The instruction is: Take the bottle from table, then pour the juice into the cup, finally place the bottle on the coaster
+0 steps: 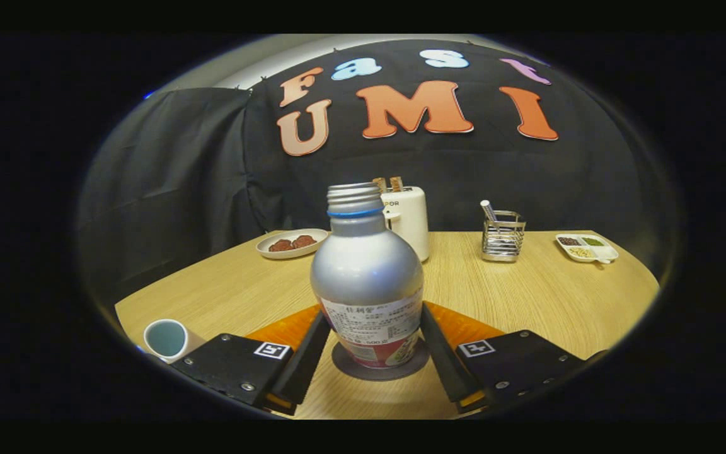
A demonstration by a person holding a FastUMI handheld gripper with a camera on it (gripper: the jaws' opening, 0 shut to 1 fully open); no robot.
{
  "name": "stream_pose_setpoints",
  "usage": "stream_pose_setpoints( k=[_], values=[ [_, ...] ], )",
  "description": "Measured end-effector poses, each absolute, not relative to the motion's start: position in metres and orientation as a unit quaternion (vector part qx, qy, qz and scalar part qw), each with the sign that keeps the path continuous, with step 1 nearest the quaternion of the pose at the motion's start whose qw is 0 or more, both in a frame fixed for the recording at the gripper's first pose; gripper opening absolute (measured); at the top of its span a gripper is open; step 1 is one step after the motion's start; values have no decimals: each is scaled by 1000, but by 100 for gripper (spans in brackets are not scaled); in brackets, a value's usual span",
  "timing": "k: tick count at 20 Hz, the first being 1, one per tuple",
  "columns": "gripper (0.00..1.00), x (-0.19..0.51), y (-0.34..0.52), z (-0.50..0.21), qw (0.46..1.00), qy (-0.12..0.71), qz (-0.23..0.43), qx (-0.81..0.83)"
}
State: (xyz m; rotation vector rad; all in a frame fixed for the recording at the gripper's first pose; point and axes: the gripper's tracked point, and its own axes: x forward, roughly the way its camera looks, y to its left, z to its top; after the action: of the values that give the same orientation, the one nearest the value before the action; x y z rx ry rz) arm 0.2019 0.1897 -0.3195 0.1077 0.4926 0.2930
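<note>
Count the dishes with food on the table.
2. A round plate with dark pieces sits beyond the tongs, beside the white toaster. A divided tray lies past the wire rack. The bottle between the tongs may hide others.

Light falls evenly from above, bright on the wooden table (pixel 527 296) and dim on the cloth wall. The silver bottle (pixel 366 277) shows soft glare on its shoulder. Fisheye bending curves the table's edges; the lower corners darken and blur slightly.
</note>
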Motion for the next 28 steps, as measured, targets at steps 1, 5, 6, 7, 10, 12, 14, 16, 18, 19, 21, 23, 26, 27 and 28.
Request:
stream_pose_setpoints(
  k=[1,5,6,7,10,12,14,16,18,19,21,23,26,27,28],
  values=[
    [85,201,189,-319,958,242,143,48],
    [98,191,187,-304,962,230,142,37],
    [98,190,184,-298,965,220,138,35],
    [98,188,180,-291,967,213,135,35],
    [98,173,170,-271,971,195,126,48],
    [98,164,157,-252,976,179,112,52],
    [98,151,141,-228,982,155,95,54],
    [98,138,130,-207,985,138,85,57],
    [98,126,114,-183,989,117,71,55],
    [97,120,104,-174,991,108,62,51],
    [98,109,87,-156,993,95,44,47],
    [97,101,70,-143,994,88,28,49],
    [98,90,45,-118,997,68,4,39],
    [97,88,37,-119,997,62,-3,37],
    [97,83,32,-112,998,57,-8,38]
  ],
)
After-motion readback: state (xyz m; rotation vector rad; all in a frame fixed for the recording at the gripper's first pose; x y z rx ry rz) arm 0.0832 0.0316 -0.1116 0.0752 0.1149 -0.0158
